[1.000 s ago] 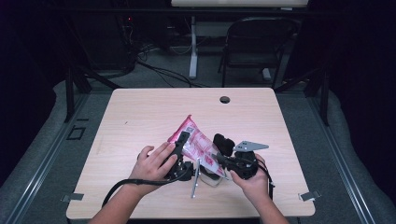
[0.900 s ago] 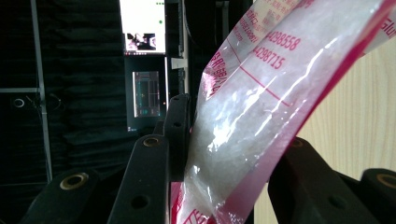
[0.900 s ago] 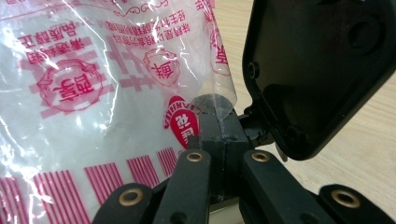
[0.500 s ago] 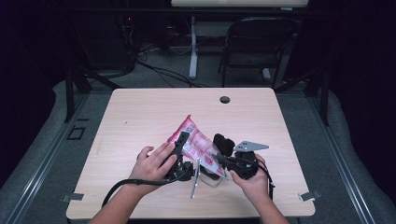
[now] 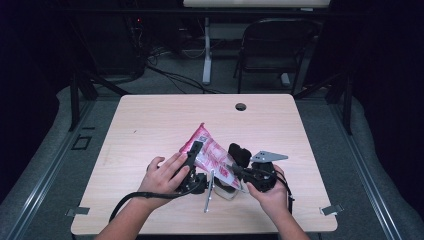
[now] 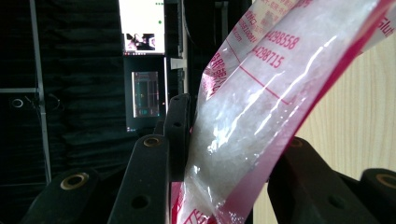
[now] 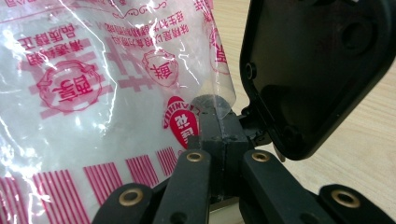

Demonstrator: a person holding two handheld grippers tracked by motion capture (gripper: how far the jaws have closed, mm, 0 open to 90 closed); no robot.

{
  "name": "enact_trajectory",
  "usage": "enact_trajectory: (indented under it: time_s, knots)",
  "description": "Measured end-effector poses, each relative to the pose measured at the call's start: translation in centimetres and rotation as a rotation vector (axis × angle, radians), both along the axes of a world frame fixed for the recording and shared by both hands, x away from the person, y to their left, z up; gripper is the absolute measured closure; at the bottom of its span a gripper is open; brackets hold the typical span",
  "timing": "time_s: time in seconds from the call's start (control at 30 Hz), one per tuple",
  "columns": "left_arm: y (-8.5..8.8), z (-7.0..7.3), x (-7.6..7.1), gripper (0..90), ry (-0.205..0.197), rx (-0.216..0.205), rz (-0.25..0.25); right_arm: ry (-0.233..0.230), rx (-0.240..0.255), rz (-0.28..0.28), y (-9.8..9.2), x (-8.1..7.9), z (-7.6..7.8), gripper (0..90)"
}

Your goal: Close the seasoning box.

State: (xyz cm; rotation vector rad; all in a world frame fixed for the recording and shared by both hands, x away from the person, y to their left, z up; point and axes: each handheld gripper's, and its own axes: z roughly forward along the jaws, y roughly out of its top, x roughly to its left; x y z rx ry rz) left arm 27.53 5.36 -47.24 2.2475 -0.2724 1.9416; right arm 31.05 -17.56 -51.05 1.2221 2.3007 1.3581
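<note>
Both hand-held grippers look just as they did a second ago. Left hand-held gripper (image 5: 194, 152) clamps the side of the clear plastic bag with pink print (image 5: 212, 155); right hand-held gripper (image 5: 234, 170) pinches the bag's corner, jaws pressed together. That bag is propped between them over the pale wooden tabletop (image 5: 150, 125), near its front edge, unmoved.

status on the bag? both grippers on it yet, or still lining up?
Done: both grippers have the bag. The left gripper is clamped across its pink edge; the right gripper pinches a clear corner with jaws closed. In hand: the bag is held tilted over the table, one end raised. Left: it looks sealed; whether they will tear or move it, I cannot tell.
</note>
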Motion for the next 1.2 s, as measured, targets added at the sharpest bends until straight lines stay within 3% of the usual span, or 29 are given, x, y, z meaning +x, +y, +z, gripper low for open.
enact_trajectory:
  time_s: [1.2]
  knots:
    - [0.11, 0.06, -0.26, 68.4, -0.018, 0.004, -0.009, -0.015, 0.008, -0.007, 0.06, -0.05, 0.06, 90.0]
